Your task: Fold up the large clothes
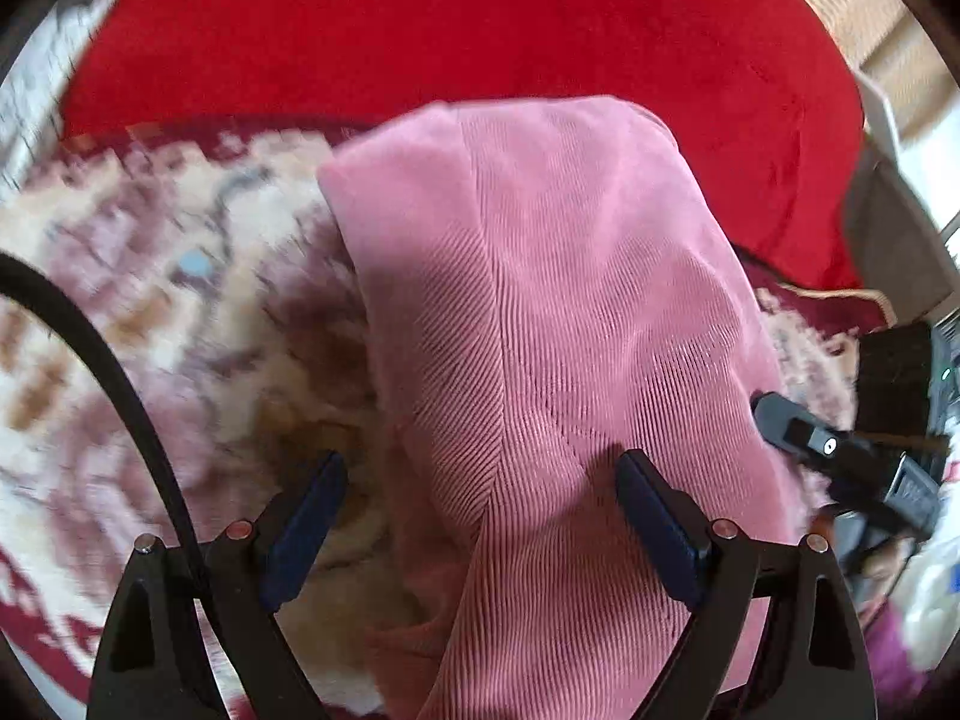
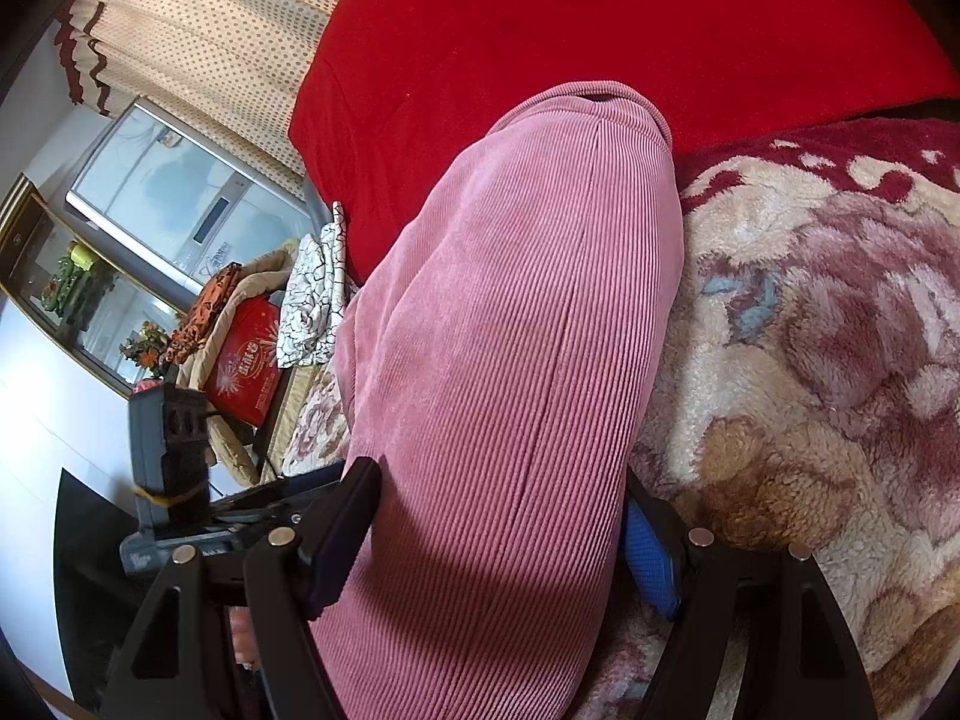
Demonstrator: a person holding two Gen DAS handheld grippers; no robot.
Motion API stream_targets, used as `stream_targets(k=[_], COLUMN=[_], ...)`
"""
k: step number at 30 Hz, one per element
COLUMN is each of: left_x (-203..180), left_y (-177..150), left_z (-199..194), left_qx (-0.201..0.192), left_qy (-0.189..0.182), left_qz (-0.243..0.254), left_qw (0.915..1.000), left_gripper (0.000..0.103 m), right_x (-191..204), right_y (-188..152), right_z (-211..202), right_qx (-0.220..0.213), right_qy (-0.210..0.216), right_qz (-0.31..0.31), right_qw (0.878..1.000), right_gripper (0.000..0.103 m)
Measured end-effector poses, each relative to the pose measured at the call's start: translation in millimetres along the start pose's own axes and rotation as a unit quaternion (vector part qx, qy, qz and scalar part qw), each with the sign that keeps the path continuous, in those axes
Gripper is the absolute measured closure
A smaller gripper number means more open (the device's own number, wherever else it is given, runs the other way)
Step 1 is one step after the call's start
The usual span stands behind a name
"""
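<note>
- Left gripper (image 1: 480,516): jaws wide, gripping nothing; the pink corduroy garment (image 1: 540,312) lies partly between its pads.
- Right gripper (image 2: 498,540): jaws wide, straddling the garment; whether they pinch, I cannot tell.
- The garment lies along the floral blanket (image 2: 810,330) toward the red cushion (image 2: 600,12); grabbing only the top layer could skew the fold.

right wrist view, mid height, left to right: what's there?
Glass cabinet → red box → pink corduroy garment → floral blanket.

pink corduroy garment (image 2: 510,330), apparently folded, on blanket
</note>
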State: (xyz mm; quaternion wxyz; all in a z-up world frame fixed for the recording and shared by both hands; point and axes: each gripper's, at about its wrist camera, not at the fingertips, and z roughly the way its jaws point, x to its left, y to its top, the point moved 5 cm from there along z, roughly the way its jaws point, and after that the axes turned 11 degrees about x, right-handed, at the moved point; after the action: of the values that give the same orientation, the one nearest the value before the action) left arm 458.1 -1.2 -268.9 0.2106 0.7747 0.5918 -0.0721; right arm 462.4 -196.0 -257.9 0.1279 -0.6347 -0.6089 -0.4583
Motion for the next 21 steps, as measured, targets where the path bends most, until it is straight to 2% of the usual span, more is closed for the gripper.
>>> stream_targets(k=[4, 6, 10, 14, 16, 19, 21], left_x=[11.7, 14.1, 18.6, 20.1, 18.3, 17.2, 16.3], left_y=[0.0, -1.1, -3.7, -3.7, -7.2, -11.1, -11.0], left_z=[16.5, 18.9, 17.7, 5.4, 8.1, 17.5, 16.4], left_qx=[0.036, 0.042, 0.042, 0.019, 0.023, 0.039, 0.040], left_qy=[-0.088, -0.112, -0.122, -0.102, -0.099, -0.129, -0.152], left_qz=[-0.045, -0.053, -0.062, -0.043, -0.032, -0.043, -0.040], left_qw=[0.9944, 0.9913, 0.9897, 0.9937, 0.9943, 0.9900, 0.9868], left_gripper=[0.012, 0.012, 0.013, 0.013, 0.013, 0.013, 0.025], right_x=[-1.7, -1.8, -2.4, -5.6, -7.1, -7.3, -4.4], right_y=[1.1, 1.2, 0.8, 0.6, 1.9, 2.7, 2.1], right_z=[0.1, -0.1, -0.6, -3.3, -4.6, -2.5, -1.8], right_qx=[-0.006, -0.009, -0.011, -0.006, -0.002, -0.004, -0.011], right_qy=[-0.002, -0.003, -0.002, 0.007, 0.009, 0.004, -0.003], right_qz=[0.006, 0.007, 0.006, 0.015, 0.019, 0.019, 0.013], right_qw=[1.000, 1.000, 1.000, 1.000, 1.000, 1.000, 1.000], right_gripper=[0.025, 0.025, 0.025, 0.025, 0.024, 0.022, 0.021])
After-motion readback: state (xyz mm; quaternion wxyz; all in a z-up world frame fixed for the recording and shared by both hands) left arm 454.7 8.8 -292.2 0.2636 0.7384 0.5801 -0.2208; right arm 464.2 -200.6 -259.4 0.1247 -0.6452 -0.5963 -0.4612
